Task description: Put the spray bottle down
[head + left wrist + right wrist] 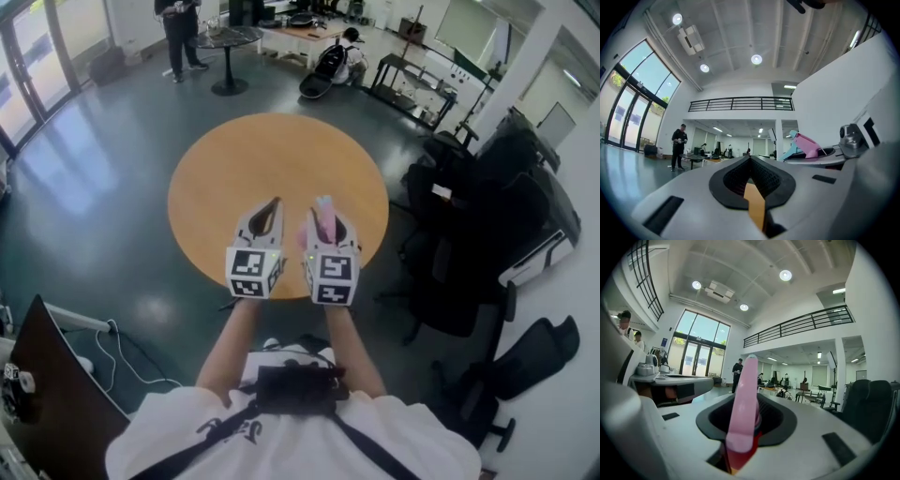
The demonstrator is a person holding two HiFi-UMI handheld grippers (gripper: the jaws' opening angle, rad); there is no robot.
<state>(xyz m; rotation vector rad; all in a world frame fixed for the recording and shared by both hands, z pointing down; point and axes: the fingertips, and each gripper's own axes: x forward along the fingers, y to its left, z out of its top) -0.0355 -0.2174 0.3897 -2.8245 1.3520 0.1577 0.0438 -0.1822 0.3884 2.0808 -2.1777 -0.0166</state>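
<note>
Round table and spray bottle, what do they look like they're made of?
Round table: probably wood or a wood-look laminate. The top is an even matte tan-orange with no grain I can make out, so the look leaves it open.
Spray bottle: the pink top looks like moulded plastic, smooth with a soft sheen. Its body isn't clearly visible.
</note>
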